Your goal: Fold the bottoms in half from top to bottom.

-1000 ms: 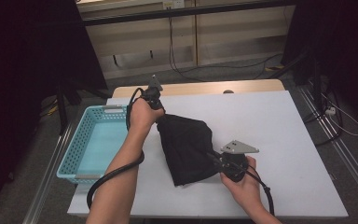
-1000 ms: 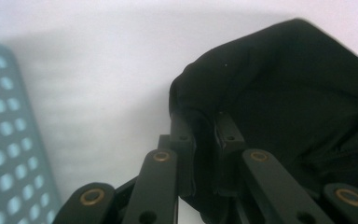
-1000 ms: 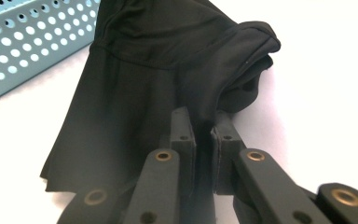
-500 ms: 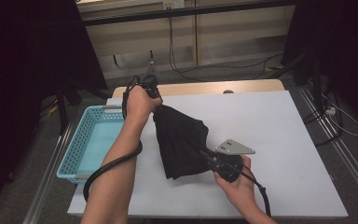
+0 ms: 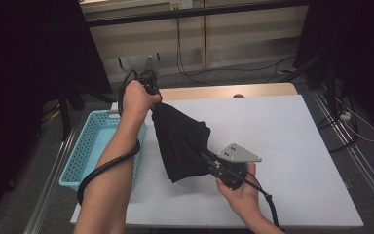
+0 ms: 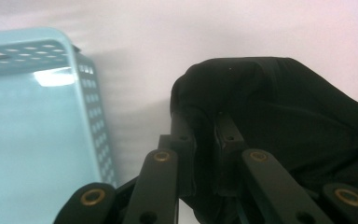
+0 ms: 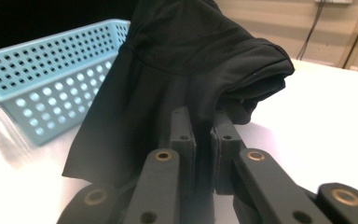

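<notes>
Now higher, black cloth (image 5: 182,141) lifted off table (image 5: 292,136), both grippers' fingers (image 6: 182,135) clamped on it.

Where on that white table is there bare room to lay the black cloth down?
The widest bare patch of the table lies right of the black cloth, out to the far and right edges. A narrower strip runs along the near edge. It is crowded on the left, between cloth and blue basket.

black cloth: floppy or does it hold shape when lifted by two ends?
Likely floppy: the black cloth sags in folds between the left gripper and right gripper, both shut on it. Probably light, since two pinches carry it. Its loose lower edge looks apt to drag on the white table.
</notes>
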`<state>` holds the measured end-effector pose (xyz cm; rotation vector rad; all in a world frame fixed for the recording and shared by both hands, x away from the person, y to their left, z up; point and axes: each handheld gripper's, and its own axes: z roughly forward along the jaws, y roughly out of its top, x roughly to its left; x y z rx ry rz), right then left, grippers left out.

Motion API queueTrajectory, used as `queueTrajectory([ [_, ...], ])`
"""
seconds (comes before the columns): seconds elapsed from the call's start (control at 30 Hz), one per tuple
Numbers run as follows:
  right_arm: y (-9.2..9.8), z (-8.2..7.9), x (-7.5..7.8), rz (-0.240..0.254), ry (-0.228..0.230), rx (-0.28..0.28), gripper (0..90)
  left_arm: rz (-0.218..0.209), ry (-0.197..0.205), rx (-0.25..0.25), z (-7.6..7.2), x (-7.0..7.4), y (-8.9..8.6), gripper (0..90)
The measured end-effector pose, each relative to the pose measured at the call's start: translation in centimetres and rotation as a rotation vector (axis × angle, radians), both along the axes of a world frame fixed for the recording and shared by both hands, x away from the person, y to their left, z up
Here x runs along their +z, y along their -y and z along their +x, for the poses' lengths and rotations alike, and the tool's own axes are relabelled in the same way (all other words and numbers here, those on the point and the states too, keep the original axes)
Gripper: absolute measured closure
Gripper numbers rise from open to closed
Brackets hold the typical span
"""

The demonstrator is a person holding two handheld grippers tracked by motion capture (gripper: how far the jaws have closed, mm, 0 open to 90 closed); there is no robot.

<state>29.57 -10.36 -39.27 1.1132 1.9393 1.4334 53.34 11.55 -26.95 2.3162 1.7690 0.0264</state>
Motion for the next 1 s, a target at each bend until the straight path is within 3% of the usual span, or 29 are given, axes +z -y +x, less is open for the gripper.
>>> queueTrajectory([
  [0.5,-2.2,0.6,1.9,0.032,0.032,0.046,82.6,0.021,0.008,0.014,0.8,2.5,-3.0,82.0],
  [1.0,-3.9,1.5,3.7,0.052,0.055,0.081,82.5,0.025,0.036,0.042,0.4,5.5,-5.4,82.0],
])
